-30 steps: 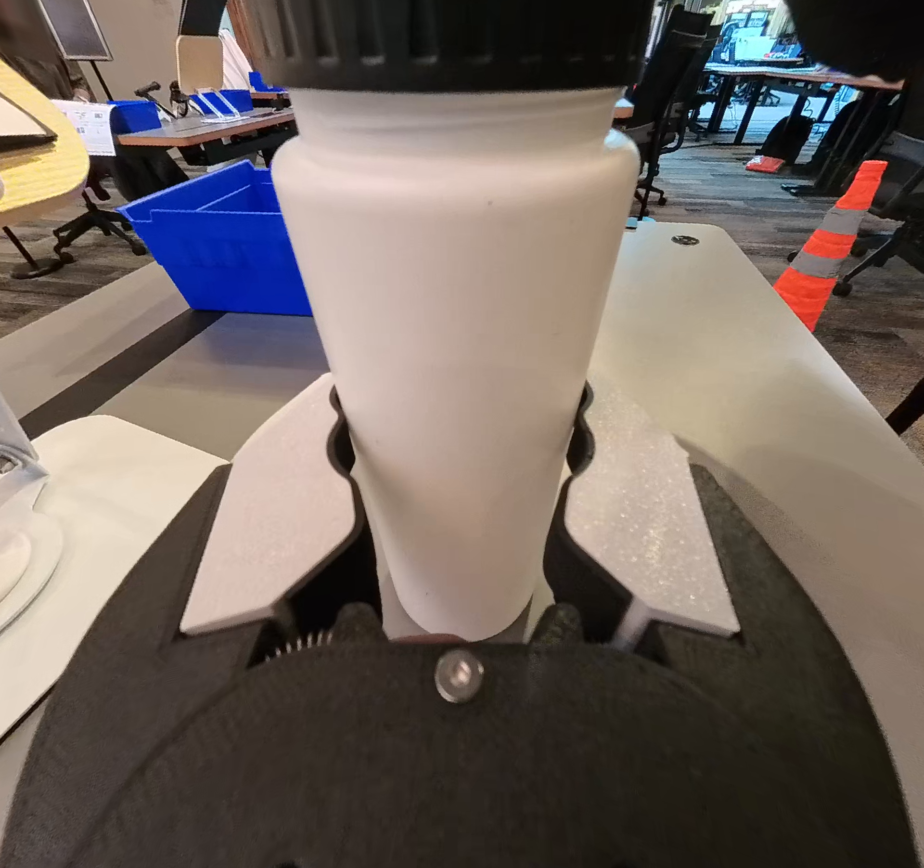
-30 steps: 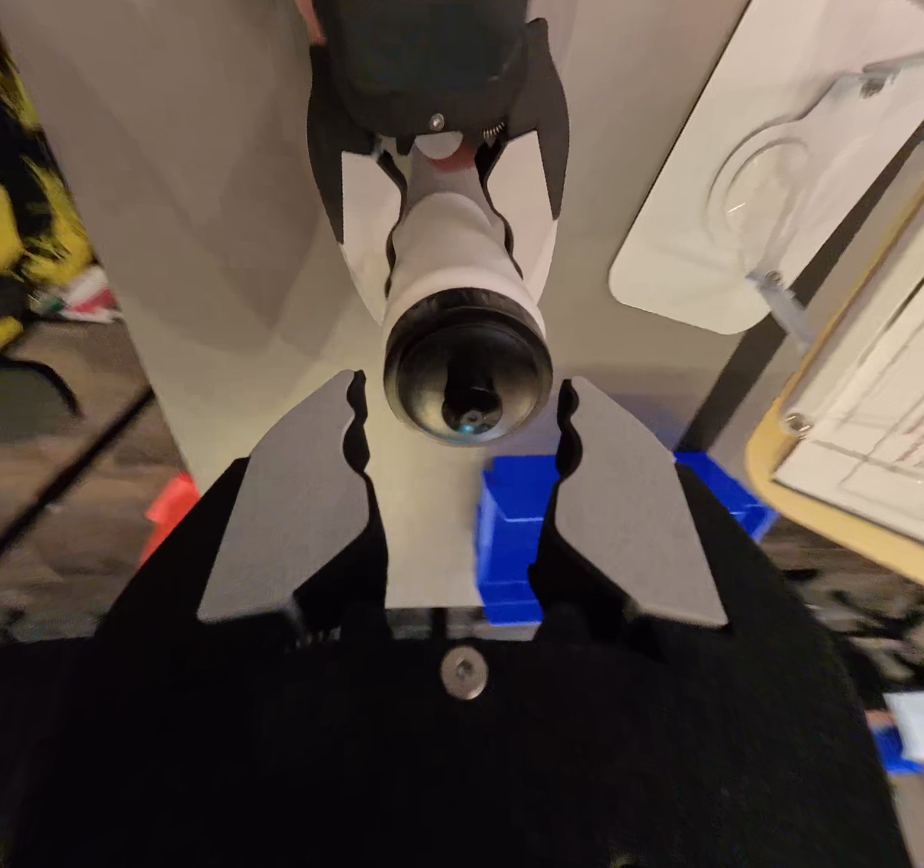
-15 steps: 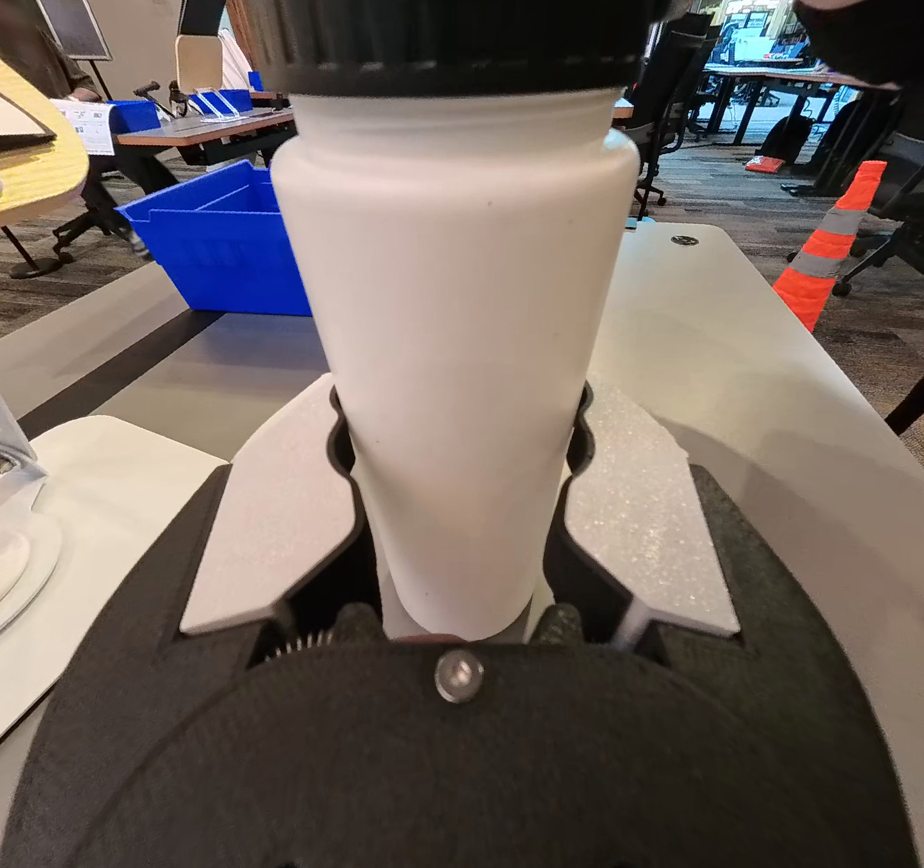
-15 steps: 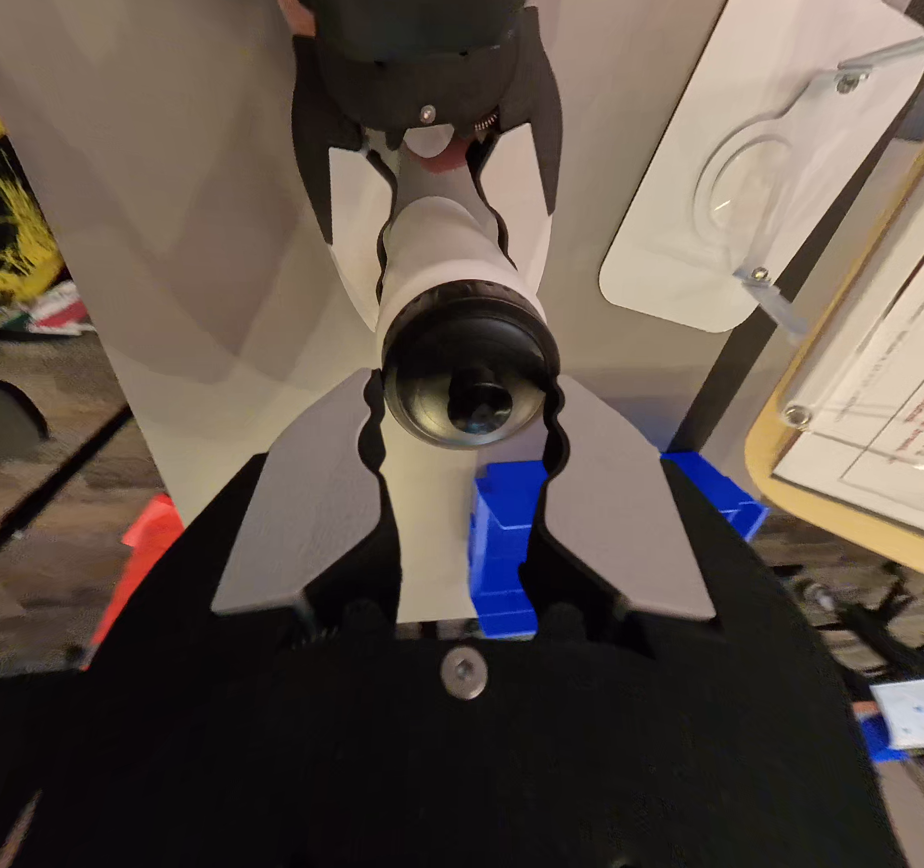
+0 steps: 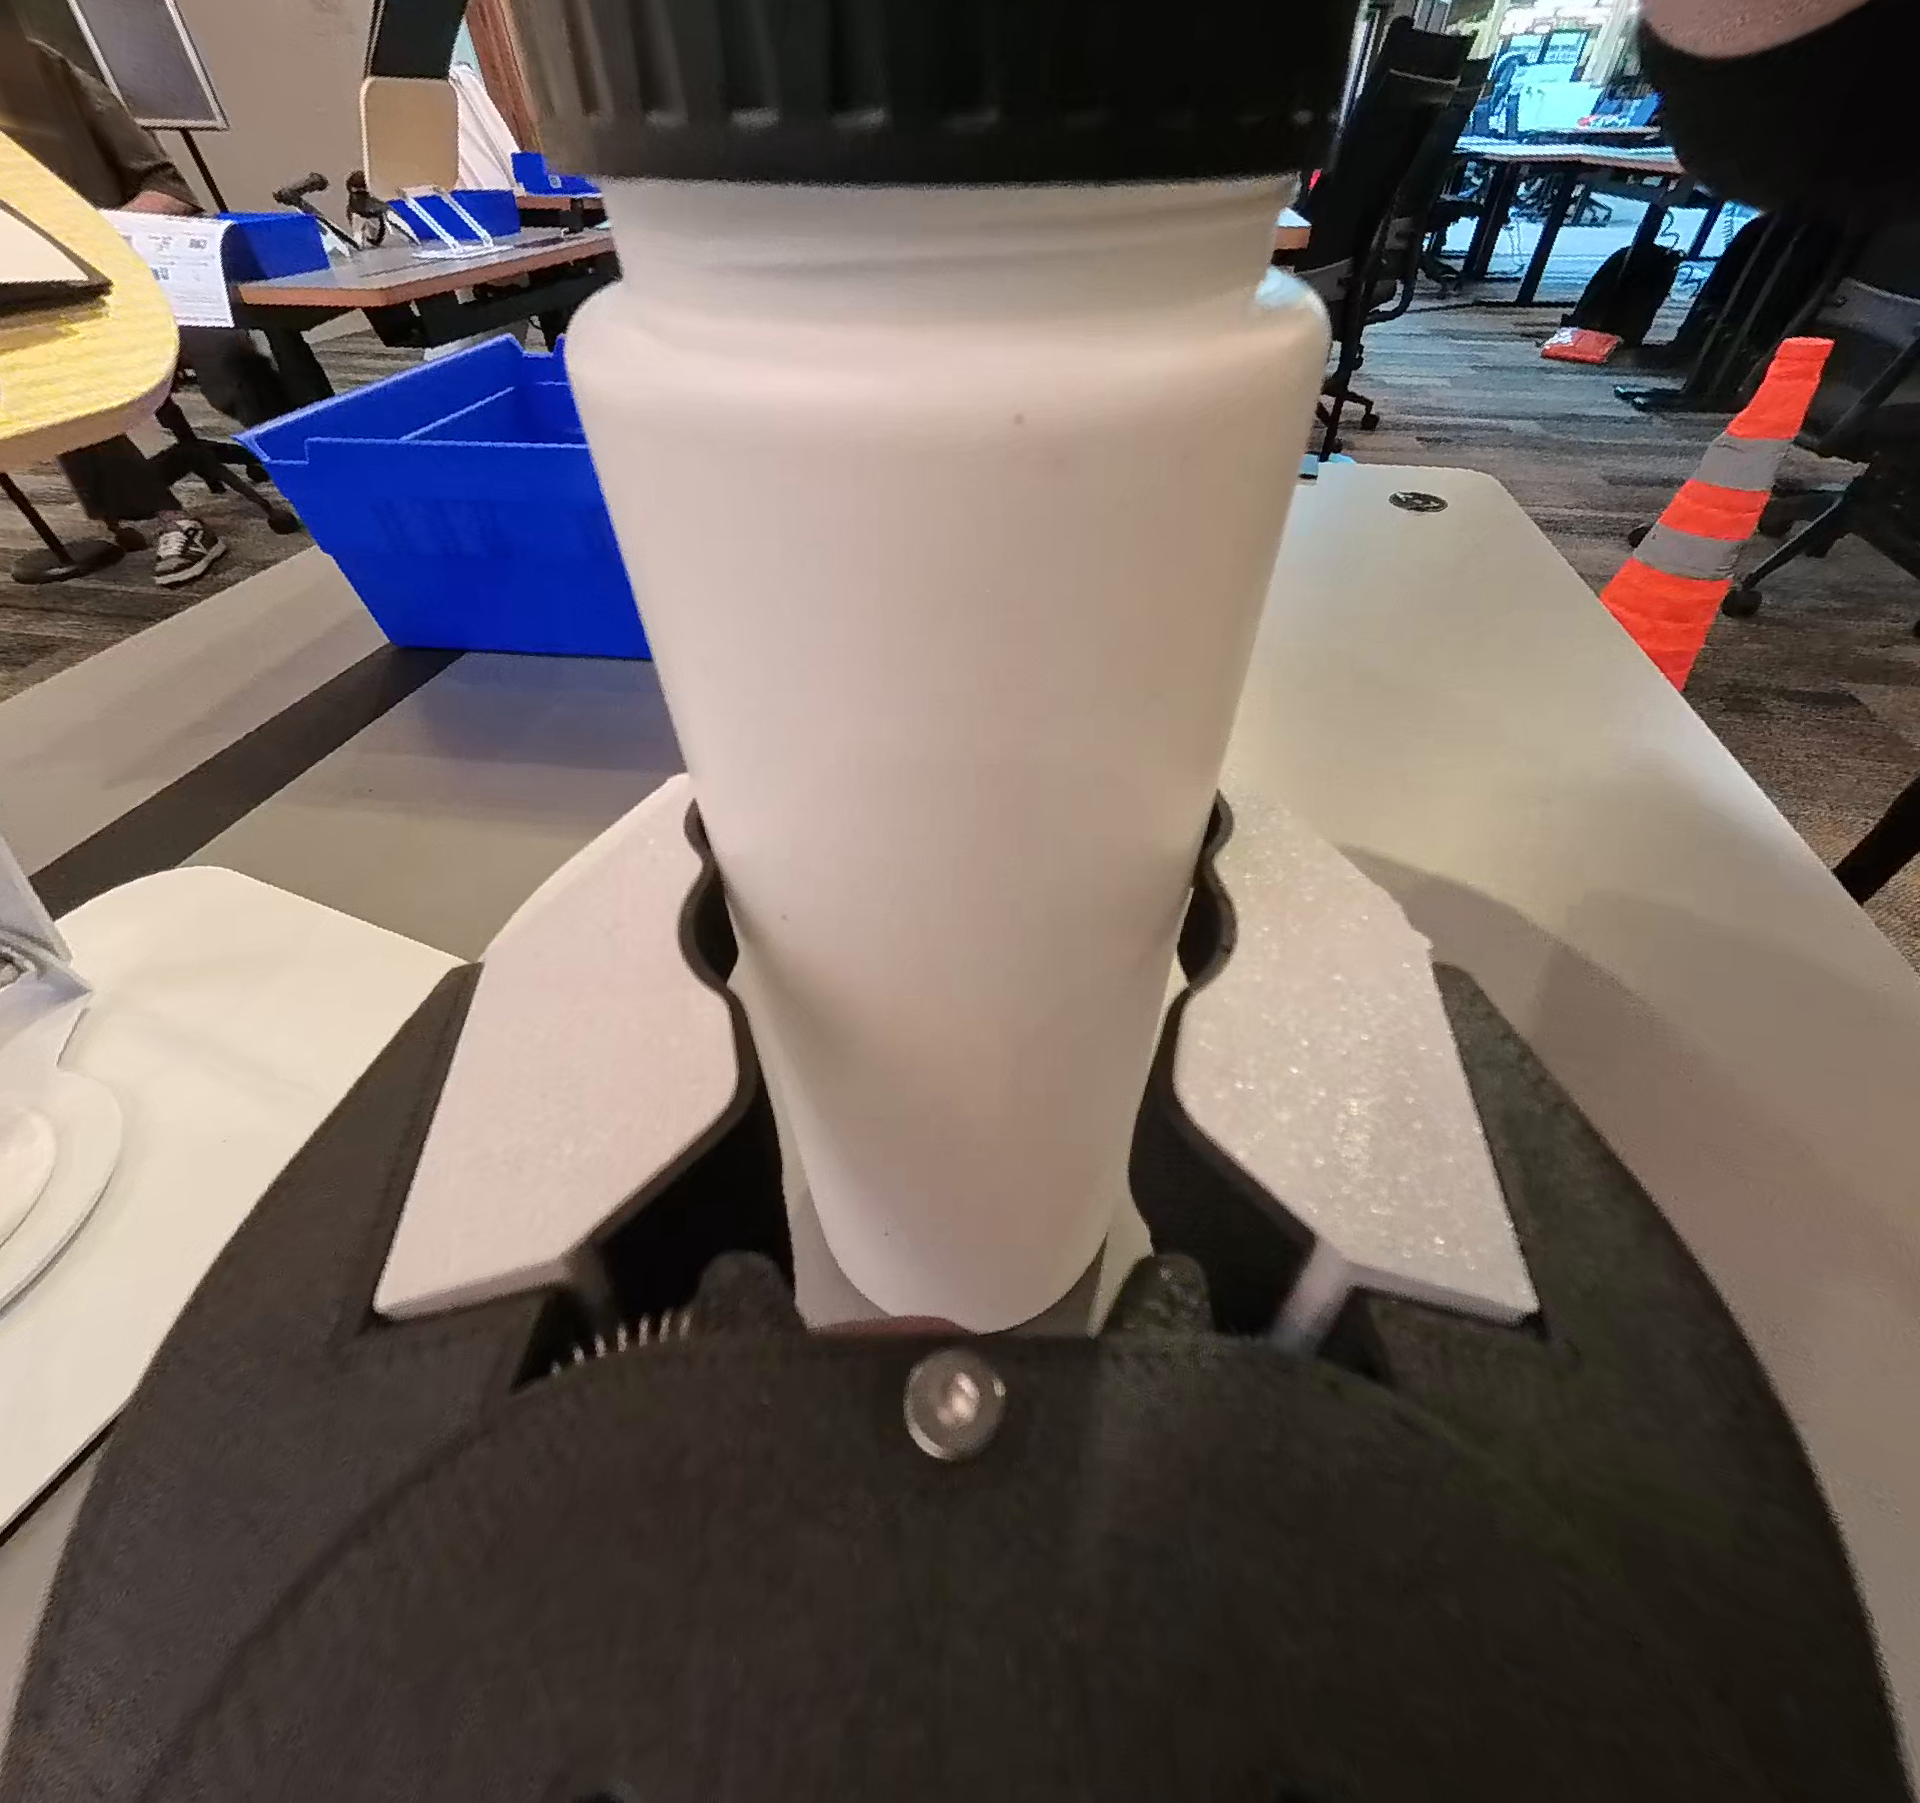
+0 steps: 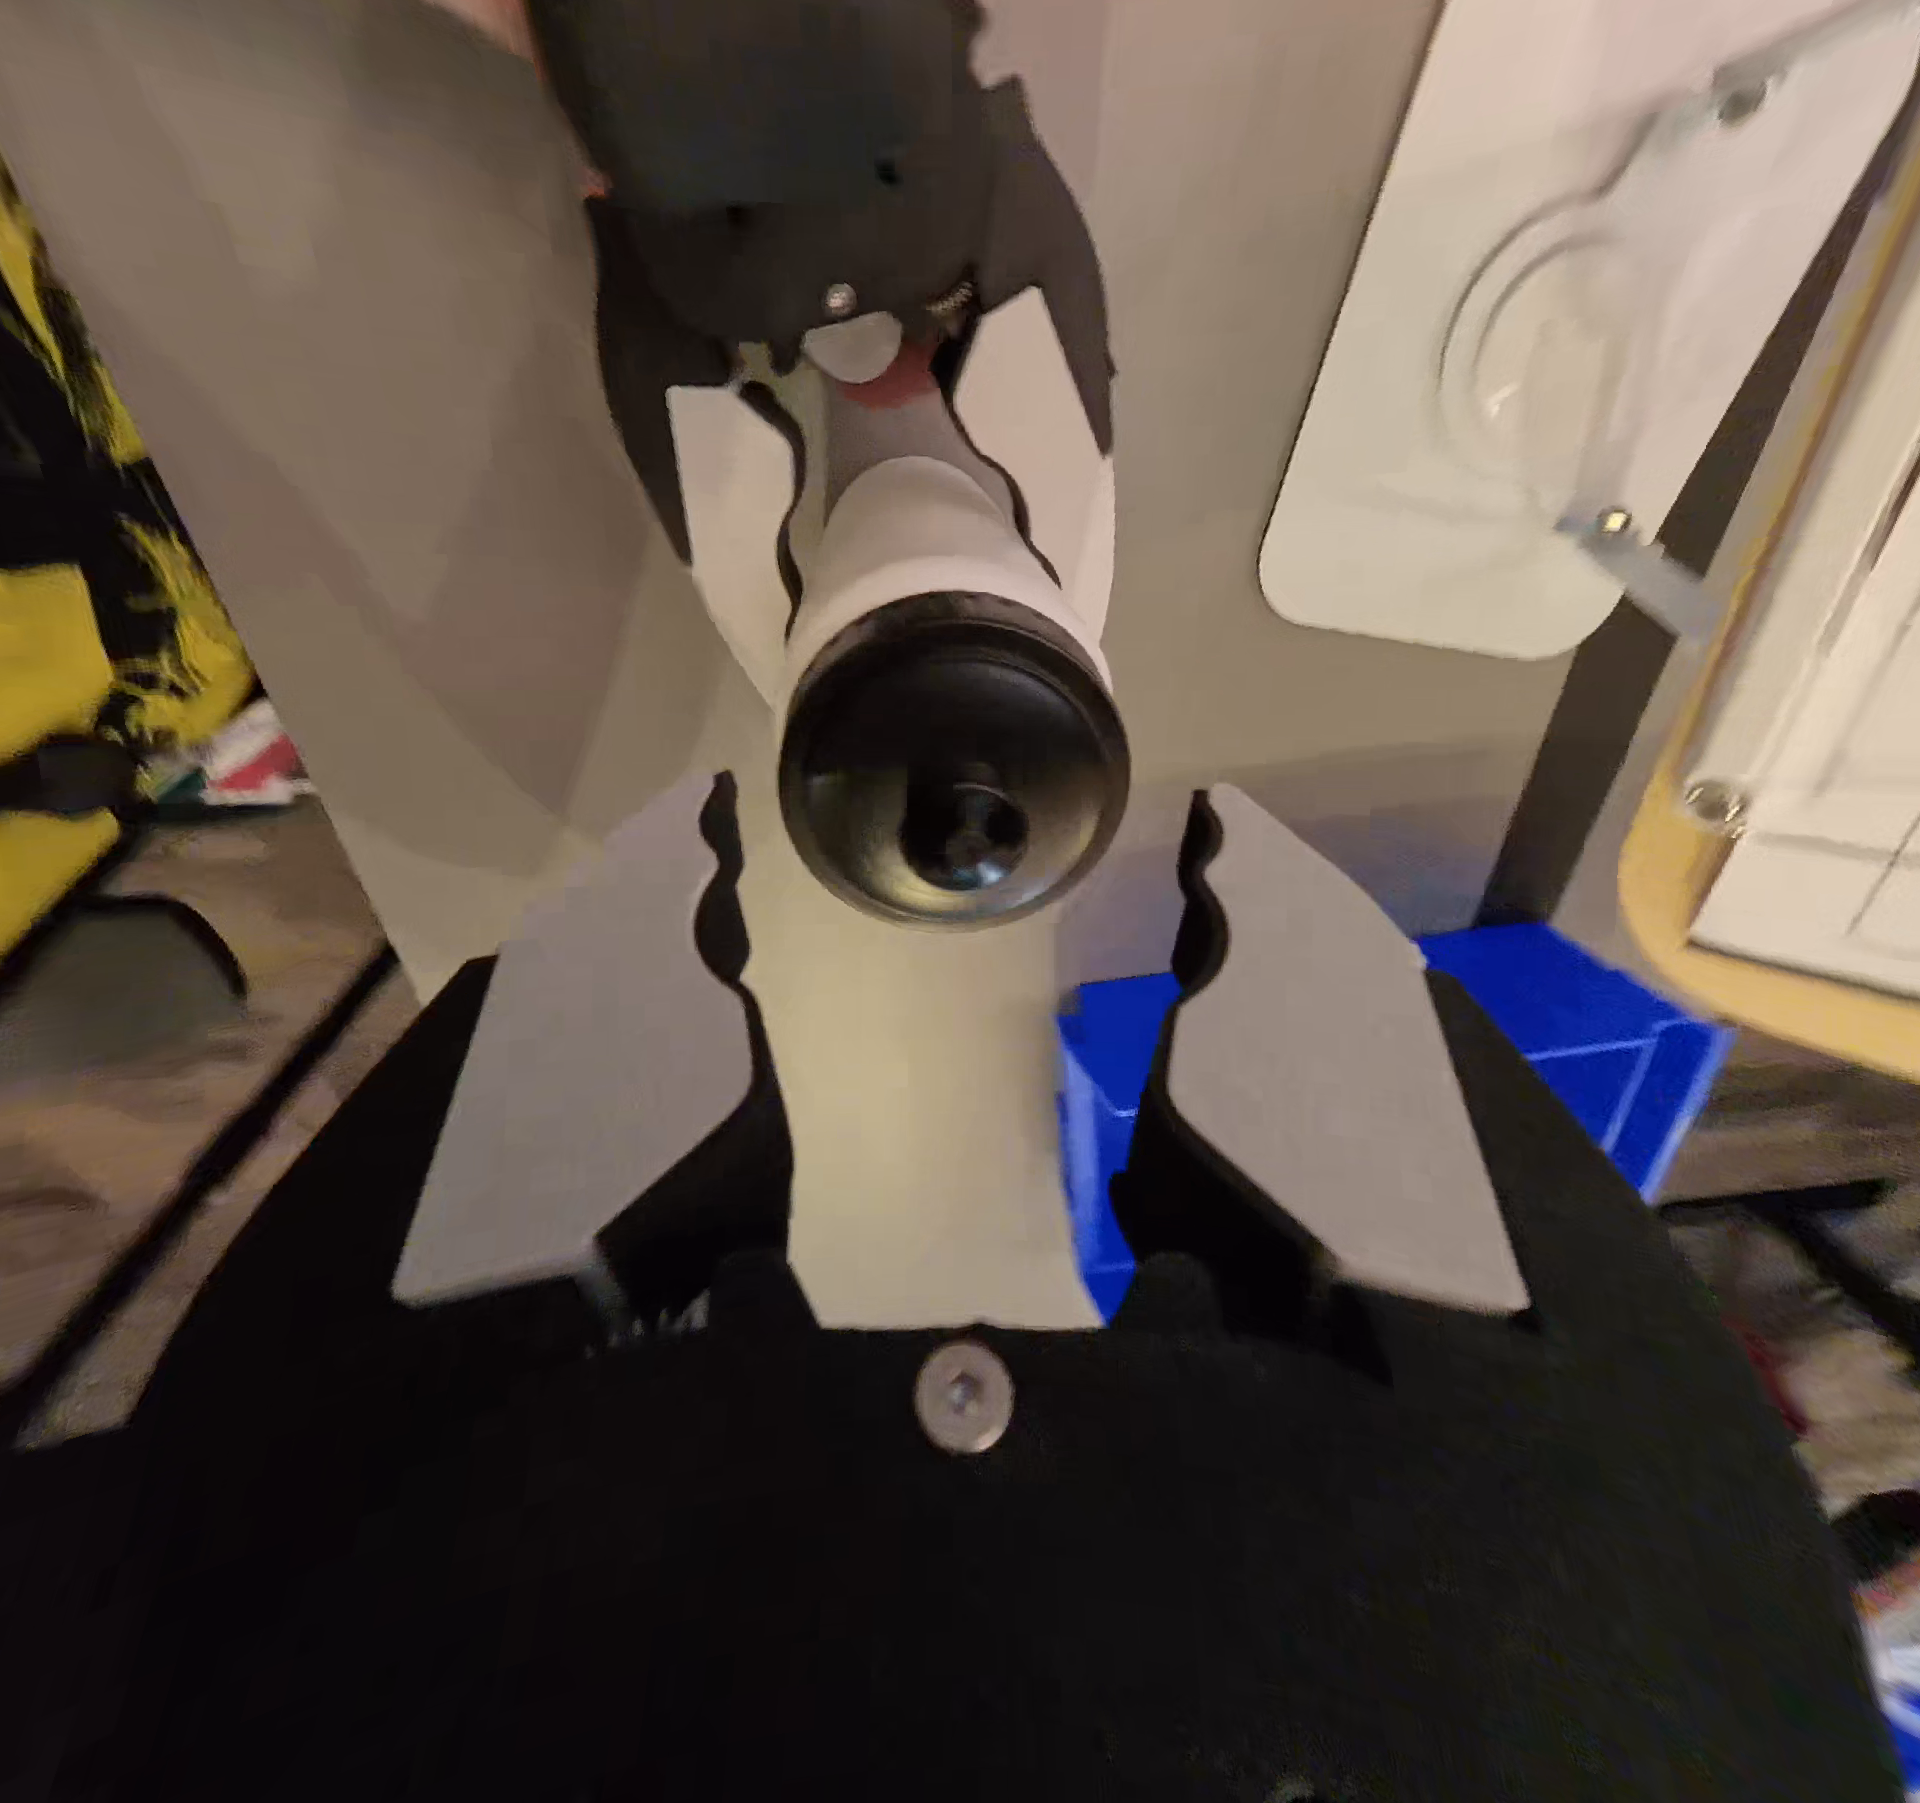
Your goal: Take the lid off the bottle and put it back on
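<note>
A white bottle stands upright, and my left gripper is shut on its lower body. Its ribbed black lid sits on the neck at the top of the left wrist view. In the right wrist view I look down on the lid and the bottle, with the left gripper below them. My right gripper is open. Its fingertips stand to either side of the lid with a gap on each side.
The bottle is on a light grey table. A blue bin stands at the far left, and a white board with a clear stand lies beside me. An orange cone is on the floor to the right. A gloved hand shows at the top right.
Half a second ago the right fingers had closed in around the lid. Now they stand wider apart and the view has swung a little. The left gripper and bottle have stayed still.
</note>
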The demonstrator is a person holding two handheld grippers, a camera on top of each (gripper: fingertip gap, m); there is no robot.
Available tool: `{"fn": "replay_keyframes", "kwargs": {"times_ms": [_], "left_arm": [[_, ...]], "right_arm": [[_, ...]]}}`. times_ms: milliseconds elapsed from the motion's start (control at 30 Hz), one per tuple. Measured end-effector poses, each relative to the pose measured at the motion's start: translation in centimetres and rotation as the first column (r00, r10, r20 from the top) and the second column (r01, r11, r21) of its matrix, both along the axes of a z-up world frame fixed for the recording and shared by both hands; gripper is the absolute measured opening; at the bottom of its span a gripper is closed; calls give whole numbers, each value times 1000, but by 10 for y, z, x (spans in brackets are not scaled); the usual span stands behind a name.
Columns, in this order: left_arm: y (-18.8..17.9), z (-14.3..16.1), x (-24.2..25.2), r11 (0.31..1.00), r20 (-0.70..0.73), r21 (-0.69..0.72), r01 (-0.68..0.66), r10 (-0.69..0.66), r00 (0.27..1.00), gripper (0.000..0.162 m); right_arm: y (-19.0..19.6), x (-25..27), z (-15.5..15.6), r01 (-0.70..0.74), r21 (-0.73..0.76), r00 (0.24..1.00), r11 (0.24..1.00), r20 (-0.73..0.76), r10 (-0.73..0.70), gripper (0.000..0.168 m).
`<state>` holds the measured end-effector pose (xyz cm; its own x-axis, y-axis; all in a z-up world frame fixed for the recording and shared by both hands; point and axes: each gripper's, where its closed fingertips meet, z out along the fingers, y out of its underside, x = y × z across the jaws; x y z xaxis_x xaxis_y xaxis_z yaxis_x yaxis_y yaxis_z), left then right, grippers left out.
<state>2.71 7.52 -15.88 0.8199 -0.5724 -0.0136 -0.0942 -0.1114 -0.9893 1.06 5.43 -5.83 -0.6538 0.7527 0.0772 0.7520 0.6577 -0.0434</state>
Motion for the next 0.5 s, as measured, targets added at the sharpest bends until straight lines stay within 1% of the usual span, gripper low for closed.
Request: {"fn": "replay_keyframes", "kwargs": {"times_ms": [67,133,233,333,433,500], "left_arm": [[0,0,0,1000,0,0,0,0,1000,85],[0,0,0,1000,-1,-2,-1,1,1000,85],[0,0,0,1000,-1,-2,-1,1,1000,85],[0,0,0,1000,-1,0,-1,1,1000,85],[0,0,1,1000,-3,1,0,0,1000,85],[0,0,1,1000,-4,1,-1,1,1000,85]], "right_arm": [[1,0,-6,66,-35,998,997,15,-65,79],[0,1,-12,102,-59,994,993,32,-101,73],[-1,2,-16,98,-67,994,993,51,-95,71],[0,3,-15,6,-29,998,1000,55,-4,71],[1,5,-15,-162,33,984,986,87,158,71],[3,6,-14,-308,102,947,946,127,294,70]]}}
